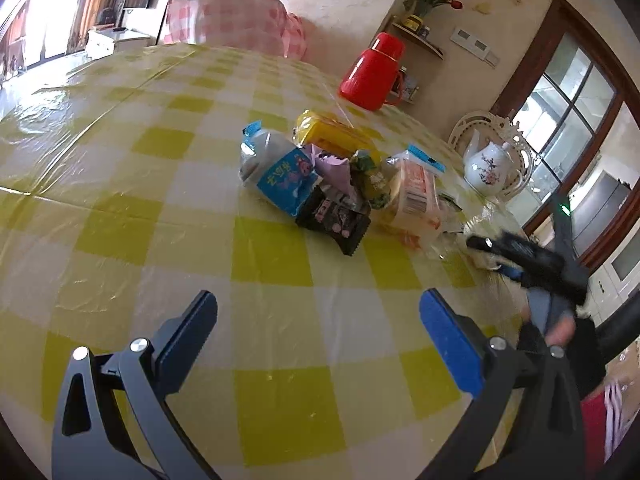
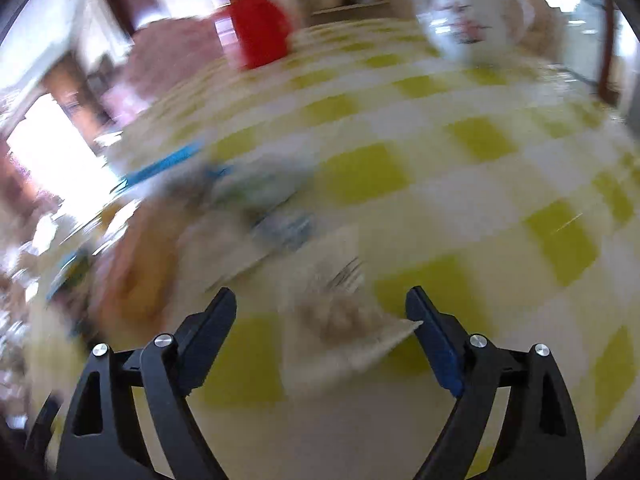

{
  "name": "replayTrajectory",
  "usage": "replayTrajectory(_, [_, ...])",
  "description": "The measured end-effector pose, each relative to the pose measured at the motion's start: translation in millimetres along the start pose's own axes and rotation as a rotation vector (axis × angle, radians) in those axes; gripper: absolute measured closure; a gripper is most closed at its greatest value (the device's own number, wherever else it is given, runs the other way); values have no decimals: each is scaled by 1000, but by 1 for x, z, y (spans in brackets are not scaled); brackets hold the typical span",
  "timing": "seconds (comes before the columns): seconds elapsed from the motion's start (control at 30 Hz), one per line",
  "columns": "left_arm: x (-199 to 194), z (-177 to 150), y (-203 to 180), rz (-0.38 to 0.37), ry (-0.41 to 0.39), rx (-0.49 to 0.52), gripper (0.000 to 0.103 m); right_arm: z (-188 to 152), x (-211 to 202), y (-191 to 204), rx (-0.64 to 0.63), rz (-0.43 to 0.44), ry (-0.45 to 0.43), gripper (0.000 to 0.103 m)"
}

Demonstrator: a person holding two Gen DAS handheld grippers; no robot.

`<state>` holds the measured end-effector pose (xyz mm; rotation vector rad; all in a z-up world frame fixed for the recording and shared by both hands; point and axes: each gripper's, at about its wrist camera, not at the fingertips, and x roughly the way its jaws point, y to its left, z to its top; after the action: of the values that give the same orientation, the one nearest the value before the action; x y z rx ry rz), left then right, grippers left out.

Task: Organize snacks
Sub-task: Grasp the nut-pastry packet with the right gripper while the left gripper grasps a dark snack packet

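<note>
Between the blue pads of my left tongs lies only bare checked cloth; the jaws stand wide apart and hold nothing, hovering above the table. My right tongs are likewise spread wide, and a pale, crinkled packet shows in the gap between their fingers, one corner reaching just to the inner face of the right-side pad; the right wrist view is so smeared that I cannot tell whether the packet is touched or simply lying on the cloth beneath.

Ahead of my left tongs, near the middle of the table, the snacks sit in a loose heap: a blue-and-clear bag on the left, a yellow pack behind it, a lilac wrapper and a green wrapper in the centre, a black packet with pink print nearest me, and a clear pack of orange-striped goods on the right. They touch and overlap one another.

From the left wrist view, my right tongs appear blurred at the right, just beside that heap, with a hand on the grip.

Farther back stand a red thermos jug and, to the right, a white flowered teapot on an ornate white tray. A pink checked cover rises beyond the far edge of the table.
</note>
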<state>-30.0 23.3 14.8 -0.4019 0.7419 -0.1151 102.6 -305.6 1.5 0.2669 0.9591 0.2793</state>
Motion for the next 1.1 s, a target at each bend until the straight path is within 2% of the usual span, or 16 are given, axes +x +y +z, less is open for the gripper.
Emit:
replayTrajectory(0.03, [0,0,1,4,-3,-8,2,-5,-5,6,-25,20,-12,21])
replayTrajectory(0.07, [0,0,1,6,-4,-13,2,-7,-9,10,-43,-18,-34,22])
replayTrajectory(0.1, [0,1,1,9,-6,-13,2,-5,-10,11,-42,-91,-50,21])
replayTrajectory(0.17, [-1,0,-2,17,-13,2,2,2,-4,8,-18,-158,-51,21])
replayTrajectory(0.27, [-2,-1,-4,20,-26,20,2,7,10,8,16,-161,-26,20])
replayTrajectory(0.4, [-2,1,-4,27,-37,20,2,6,19,28,-10,-237,-19,19])
replayTrajectory(0.43, [-2,1,-3,26,-39,16,2,3,20,32,-28,-266,-15,20])
replayTrajectory(0.5, [-2,2,-2,24,-42,10,2,-4,20,45,-97,-336,-30,37])
replayTrajectory(0.53, [-3,2,-1,20,-42,5,2,-9,18,48,-112,-334,-33,41])
replayTrajectory(0.67, [-3,5,7,23,-39,-23,2,-38,-2,57,-152,-300,-55,45])
replayTrajectory(0.83, [7,7,3,52,12,1,2,-86,-47,81,-187,-207,-116,45])
replayTrajectory(0.93, [29,13,-13,97,94,97,2,-110,-68,84,-161,-133,-156,45])
replayTrajectory(0.97, [42,18,-23,126,126,157,2,-117,-73,83,-142,-111,-166,45])
replayTrajectory(1.1, [82,31,-46,203,190,322,2,-128,-80,76,-85,-54,-188,45])
